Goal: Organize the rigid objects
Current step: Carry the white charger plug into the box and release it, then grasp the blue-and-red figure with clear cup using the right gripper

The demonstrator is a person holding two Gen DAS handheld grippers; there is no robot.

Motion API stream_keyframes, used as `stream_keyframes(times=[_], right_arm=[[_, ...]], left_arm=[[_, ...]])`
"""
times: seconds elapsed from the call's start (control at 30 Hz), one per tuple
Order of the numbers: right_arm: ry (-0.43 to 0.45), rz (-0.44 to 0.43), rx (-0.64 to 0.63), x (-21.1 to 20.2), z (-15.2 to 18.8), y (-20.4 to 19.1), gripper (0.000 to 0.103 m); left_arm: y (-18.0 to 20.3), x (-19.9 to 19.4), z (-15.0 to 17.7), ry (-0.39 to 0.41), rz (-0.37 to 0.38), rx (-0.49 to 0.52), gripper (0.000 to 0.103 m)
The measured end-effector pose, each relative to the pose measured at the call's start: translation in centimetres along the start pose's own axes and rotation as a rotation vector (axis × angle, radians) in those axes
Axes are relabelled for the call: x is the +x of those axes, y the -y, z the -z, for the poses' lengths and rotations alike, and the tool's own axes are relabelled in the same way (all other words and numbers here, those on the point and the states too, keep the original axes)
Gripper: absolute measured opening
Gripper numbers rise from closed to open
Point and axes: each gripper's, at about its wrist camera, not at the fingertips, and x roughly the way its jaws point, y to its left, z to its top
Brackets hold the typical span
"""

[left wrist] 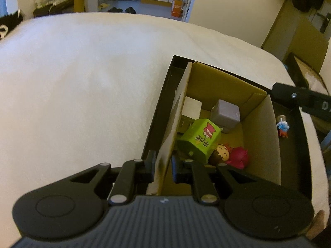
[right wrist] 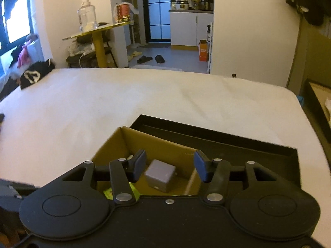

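A cardboard box (left wrist: 225,86) stands inside a black tray (left wrist: 161,101) on a white bed. In the box lie a green toy box (left wrist: 198,140), a grey cube (left wrist: 226,113), a white block (left wrist: 191,106) and a doll with a pink dress (left wrist: 231,155). My left gripper (left wrist: 163,165) is shut on the box's left cardboard wall (left wrist: 175,119). My right gripper (right wrist: 169,165) is open and empty above the box (right wrist: 157,144), over the grey cube (right wrist: 160,174). A right finger (left wrist: 300,99) shows at the left wrist view's right edge.
A small blue-and-white figure (left wrist: 283,126) stands in the tray's right strip beside the box. The white bed (right wrist: 103,103) spreads left and far. A black garment (right wrist: 35,75) lies at its far left corner. Another black tray (right wrist: 318,107) sits off the bed at right.
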Motion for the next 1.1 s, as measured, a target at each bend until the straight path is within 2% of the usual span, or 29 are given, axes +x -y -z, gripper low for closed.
stream_keyframes(times=[0.1,0.23,0.37,0.47,0.7,0.73,0.77,0.8,0.87,1.1], right_arm=[[0.017,-0.006,-0.045,-0.7,-0.4,0.7,0.064],[0.018,-0.022,-0.079,-0.9,-0.5,2.2,0.065],[0.036,-0.035,-0.056,-0.9,0.2,3.2,0.085],[0.036,-0.032,-0.072,-0.7,0.4,3.6,0.085],[0.038,-0.033,0.002,-1.1,0.4,5.8,0.087],[0.039,-0.03,0.01,-1.0,0.3,6.2,0.088],[0.046,-0.03,0.018,-1.2,0.3,6.5,0.093],[0.058,-0.03,0.024,-1.3,0.2,6.8,0.097],[0.073,-0.024,0.028,-1.5,0.2,7.4,0.099],[0.075,-0.011,0.077,-1.3,0.2,9.4,0.1]], left_arm=[[0.3,-0.3,-0.1,0.01,-0.014,0.01,0.016],[0.5,-0.3,-0.2,-0.007,-0.024,0.014,0.017],[1.3,-0.5,-0.2,-0.003,-0.065,0.038,0.017],[1.9,-0.7,-0.3,-0.001,-0.096,0.064,0.017],[3.5,-0.6,-0.6,-0.026,-0.157,0.115,0.02],[3.6,-0.4,-0.7,-0.04,-0.162,0.116,0.029],[3.6,-0.3,-0.8,-0.051,-0.157,0.1,0.042],[3.6,-0.3,-0.8,-0.055,-0.155,0.081,0.049],[3.7,-0.4,-0.8,-0.057,-0.166,0.054,0.07],[5.4,-1.2,-1.4,-0.035,-0.221,0.078,0.078]])
